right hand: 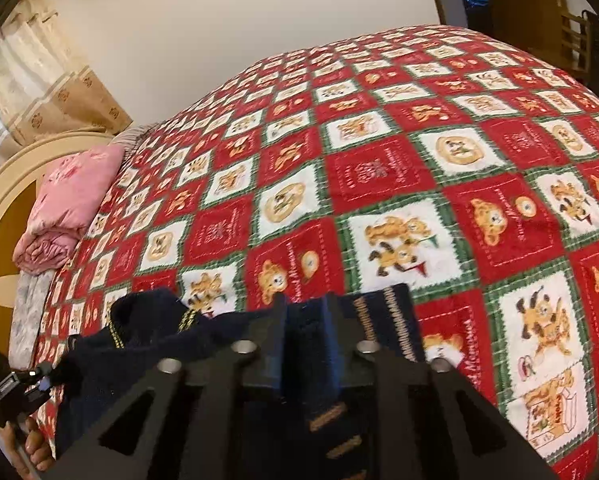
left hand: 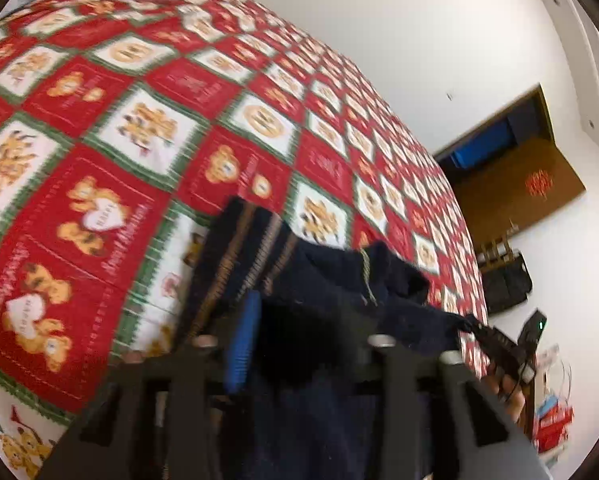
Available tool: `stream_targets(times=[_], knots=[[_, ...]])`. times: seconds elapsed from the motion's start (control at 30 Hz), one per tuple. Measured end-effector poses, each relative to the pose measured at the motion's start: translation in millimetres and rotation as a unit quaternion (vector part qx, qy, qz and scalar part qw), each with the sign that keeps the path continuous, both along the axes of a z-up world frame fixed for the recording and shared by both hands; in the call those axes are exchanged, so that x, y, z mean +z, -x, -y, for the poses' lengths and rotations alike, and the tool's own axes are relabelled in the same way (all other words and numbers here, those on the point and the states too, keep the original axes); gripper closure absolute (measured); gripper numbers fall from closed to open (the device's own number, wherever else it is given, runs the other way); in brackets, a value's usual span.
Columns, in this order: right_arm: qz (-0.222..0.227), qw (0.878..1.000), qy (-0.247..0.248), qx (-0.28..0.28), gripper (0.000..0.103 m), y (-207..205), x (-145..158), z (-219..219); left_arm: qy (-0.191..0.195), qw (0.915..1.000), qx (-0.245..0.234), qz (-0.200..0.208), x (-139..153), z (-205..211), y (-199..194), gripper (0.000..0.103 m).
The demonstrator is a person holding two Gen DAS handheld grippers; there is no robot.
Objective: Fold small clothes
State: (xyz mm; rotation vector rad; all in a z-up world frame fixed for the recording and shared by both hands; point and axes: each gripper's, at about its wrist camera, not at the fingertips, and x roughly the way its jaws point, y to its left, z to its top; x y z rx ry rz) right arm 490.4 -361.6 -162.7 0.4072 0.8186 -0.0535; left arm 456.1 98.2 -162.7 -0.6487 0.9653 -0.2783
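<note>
A dark navy garment (left hand: 339, 272) with tan striped bands (left hand: 235, 248) lies on the red, white and green teddy-bear quilt (left hand: 139, 120). In the left wrist view my left gripper (left hand: 303, 312) stands open over it; one blue pad (left hand: 239, 344) shows and dark cloth lies loose between the jaws. My right gripper (right hand: 304, 312) is also open, with a fold of the garment (right hand: 151, 340) between its fingers and the striped band (right hand: 395, 320) just to its right. Each view catches the other gripper at the garment's far end: the right one (left hand: 511, 352), the left one (right hand: 15, 392).
The quilt (right hand: 379, 160) covers the whole bed. Folded pink bedding (right hand: 71, 200) and a grey pillow (right hand: 31, 312) lie by the cream headboard (right hand: 3, 184). A brown door (left hand: 519, 172) and a chair with a dark bag (left hand: 503, 280) stand beyond the bed's far edge.
</note>
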Motion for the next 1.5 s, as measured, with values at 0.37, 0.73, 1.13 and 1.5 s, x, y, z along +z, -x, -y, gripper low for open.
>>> stream_targets(times=[0.37, 0.73, 1.13, 1.5], knots=[[0.022, 0.995, 0.061, 0.078, 0.050, 104, 7, -38, -0.120, 0.9917, -0.026, 0.039, 8, 18, 56, 0.040], [-0.028, 0.982, 0.144, 0.117, 0.050, 183, -33, -54, -0.199, 0.9798, -0.018, 0.013, -27, 14, 98, 0.037], [-0.047, 0.977, 0.182, 0.101, 0.050, 186, -37, -64, -0.198, 0.9788, 0.009, 0.049, 27, 7, 92, 0.035], [-0.029, 0.973, 0.201, 0.110, 0.048, 187, -45, -70, -0.303, 0.9528, -0.015, 0.001, -2, 53, -13, 0.028]])
